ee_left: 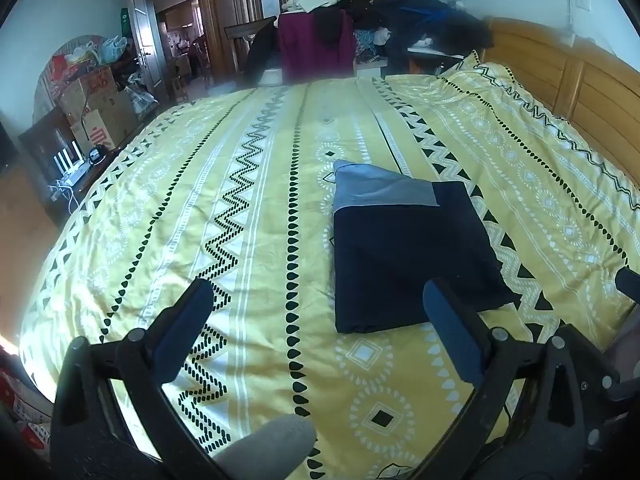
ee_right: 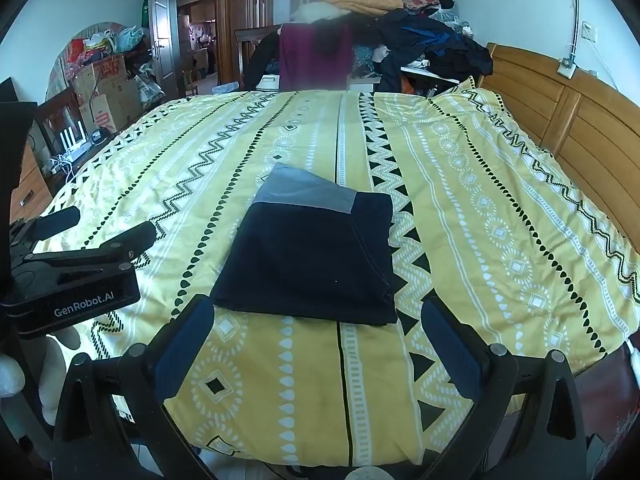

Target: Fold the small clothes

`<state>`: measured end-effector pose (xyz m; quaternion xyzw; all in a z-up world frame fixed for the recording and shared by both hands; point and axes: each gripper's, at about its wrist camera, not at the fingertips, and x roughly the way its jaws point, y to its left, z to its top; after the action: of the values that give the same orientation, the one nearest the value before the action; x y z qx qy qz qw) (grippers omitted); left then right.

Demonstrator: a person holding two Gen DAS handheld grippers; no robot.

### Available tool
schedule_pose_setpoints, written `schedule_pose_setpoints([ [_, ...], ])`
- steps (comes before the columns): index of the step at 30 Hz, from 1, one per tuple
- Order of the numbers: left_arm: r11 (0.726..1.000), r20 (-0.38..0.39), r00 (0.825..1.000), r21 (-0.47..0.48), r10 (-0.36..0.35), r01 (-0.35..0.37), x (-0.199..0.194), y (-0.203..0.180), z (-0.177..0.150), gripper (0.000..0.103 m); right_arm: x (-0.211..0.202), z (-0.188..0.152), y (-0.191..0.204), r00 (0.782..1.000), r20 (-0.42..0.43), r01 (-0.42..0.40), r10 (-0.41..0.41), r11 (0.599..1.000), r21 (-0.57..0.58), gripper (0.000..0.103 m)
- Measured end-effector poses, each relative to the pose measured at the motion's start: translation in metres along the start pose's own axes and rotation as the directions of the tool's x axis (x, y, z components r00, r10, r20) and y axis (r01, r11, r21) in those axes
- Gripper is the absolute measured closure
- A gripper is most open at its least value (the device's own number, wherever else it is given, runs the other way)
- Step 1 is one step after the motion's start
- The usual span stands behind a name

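A folded dark navy garment (ee_left: 408,256) with a grey band at its far end lies flat on the yellow patterned bedspread (ee_left: 248,208). It also shows in the right wrist view (ee_right: 312,260). My left gripper (ee_left: 320,300) is open and empty, hovering over the bed just to the near left of the garment. My right gripper (ee_right: 316,320) is open and empty, hovering at the garment's near edge. The left gripper also shows from the side in the right wrist view (ee_right: 108,226), open, to the left of the garment.
A wooden headboard (ee_right: 560,112) runs along the right. Piled clothes and bedding (ee_right: 380,24) stand beyond the bed's far end. Cardboard boxes (ee_left: 96,112) and a low cabinet with a router sit at the left. The bed's near edge (ee_right: 320,456) is close below.
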<state>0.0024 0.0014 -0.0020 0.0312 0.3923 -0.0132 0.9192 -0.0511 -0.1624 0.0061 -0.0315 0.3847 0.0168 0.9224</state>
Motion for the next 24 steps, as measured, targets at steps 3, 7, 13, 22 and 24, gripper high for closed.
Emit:
schedule_pose_setpoints([
  [3,1.000,0.021,1.000,0.026,0.011,-0.012,0.002,-0.002,-0.005,0.000,0.000,0.000,0.002,1.000,0.000,-0.001,0.001,1.000,-0.004,0.000],
  [7,1.000,0.017,1.000,0.024,0.012,-0.012,0.001,-0.001,-0.010,0.000,-0.001,0.001,0.004,1.000,0.000,-0.001,0.001,1.000,-0.003,0.000],
  [13,1.000,0.014,1.000,0.022,0.013,-0.013,-0.002,-0.003,-0.013,0.000,0.005,-0.003,-0.001,1.000,-0.005,-0.007,0.007,1.000,0.004,0.000],
  [22,1.000,0.005,1.000,0.026,0.010,-0.010,0.001,-0.003,-0.009,0.000,0.004,-0.003,0.001,1.000,-0.007,-0.005,0.005,1.000,0.002,0.000],
  [24,1.000,0.005,1.000,0.024,0.009,-0.009,0.001,-0.003,-0.010,0.000,0.004,-0.003,0.001,1.000,-0.006,-0.003,0.003,1.000,0.002,0.000],
])
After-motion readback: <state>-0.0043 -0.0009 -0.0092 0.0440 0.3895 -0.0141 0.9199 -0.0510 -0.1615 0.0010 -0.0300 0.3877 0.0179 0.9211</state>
